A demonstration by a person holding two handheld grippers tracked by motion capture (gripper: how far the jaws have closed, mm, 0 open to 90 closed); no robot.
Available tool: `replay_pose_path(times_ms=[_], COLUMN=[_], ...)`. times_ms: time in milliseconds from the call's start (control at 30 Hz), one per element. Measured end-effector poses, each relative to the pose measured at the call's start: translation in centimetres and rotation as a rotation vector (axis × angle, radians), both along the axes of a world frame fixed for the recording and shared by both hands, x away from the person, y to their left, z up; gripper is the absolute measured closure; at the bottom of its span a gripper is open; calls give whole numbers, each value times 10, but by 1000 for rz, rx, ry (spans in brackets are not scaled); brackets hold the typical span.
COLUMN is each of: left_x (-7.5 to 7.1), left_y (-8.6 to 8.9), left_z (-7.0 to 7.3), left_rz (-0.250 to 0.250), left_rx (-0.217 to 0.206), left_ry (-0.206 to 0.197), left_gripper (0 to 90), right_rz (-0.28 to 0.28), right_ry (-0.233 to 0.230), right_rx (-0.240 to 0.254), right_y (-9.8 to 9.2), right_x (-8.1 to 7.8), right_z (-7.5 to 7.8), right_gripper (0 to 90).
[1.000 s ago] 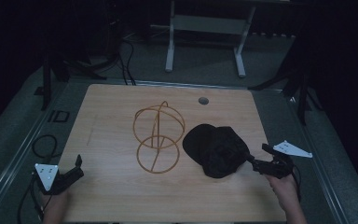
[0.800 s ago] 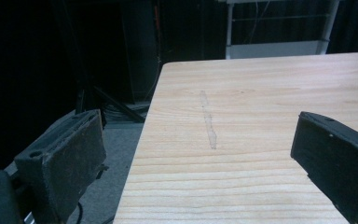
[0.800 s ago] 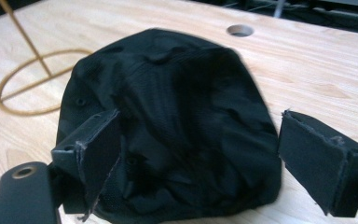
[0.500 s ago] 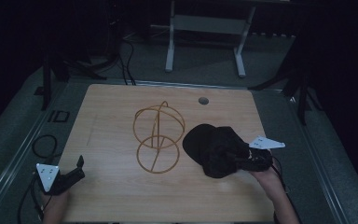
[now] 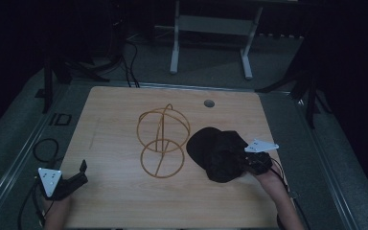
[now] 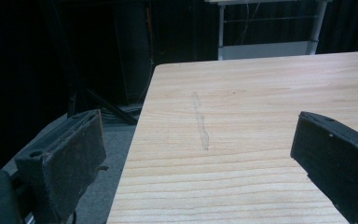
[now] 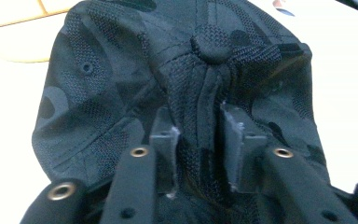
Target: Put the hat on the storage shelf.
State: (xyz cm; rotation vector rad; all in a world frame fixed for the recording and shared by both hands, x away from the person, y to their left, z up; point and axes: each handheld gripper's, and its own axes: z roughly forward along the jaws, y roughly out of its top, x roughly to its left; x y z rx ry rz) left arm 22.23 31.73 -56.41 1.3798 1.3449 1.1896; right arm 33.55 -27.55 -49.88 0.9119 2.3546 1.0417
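Note:
A black mesh cap (image 5: 215,151) lies on the wooden table (image 5: 115,120), right of a gold wire stand (image 5: 163,149). My right gripper (image 5: 242,163) sits at the cap's near right side. Its jaws have just been closing, and in the right gripper view they (image 7: 198,144) pinch a raised fold of the cap (image 7: 121,84) just below the crown button. An arc of the wire stand (image 7: 14,59) shows at the upper left of that view. My left gripper (image 5: 81,172) rests at the table's near left corner, open, with nothing but bare table (image 6: 261,93) between its jaws (image 6: 200,140).
A round grommet hole (image 5: 209,103) sits near the table's far edge. Cables (image 5: 45,148) coil on the floor to the left. A white frame (image 5: 211,28) stands behind the table. The table's left edge (image 6: 140,126) runs close to my left gripper.
My right gripper moved left from the table's right edge onto the cap, and its jaws came together on the fabric. The left gripper stayed where it was.

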Motion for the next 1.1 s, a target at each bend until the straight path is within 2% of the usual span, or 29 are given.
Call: replay_pose_path(times_ms=[67,233,333,567,633,800,1100], left_x=[0,0,0,0,0,0,0], left_y=[0,1,1,1,1,1,2], left_z=[0,0,0,0,0,0,0], left_rz=[0,0,1,2,2,3,4], left_rx=[-3,-4,-6,-8,-9,-13,-20], left_ry=[-1,-1,-3,-4,-1,1,-2], left_gripper=[34,34,34,34,34,34,34], right_rz=[-2,-17,-30,-56,-55,-63,-85], right_ry=[-10,-40,-55,-54,-51,-57,-105], right_rx=[-13,-7,-5,28,52,68,98], right_y=[1,1,2,-1,-2,-4,-11], right_x=[0,-1,-3,-2,-3,-3,-8], right_z=[-1,-2,-1,9,13,24,49], right_gripper=[786,851,857,861,861,864,864])
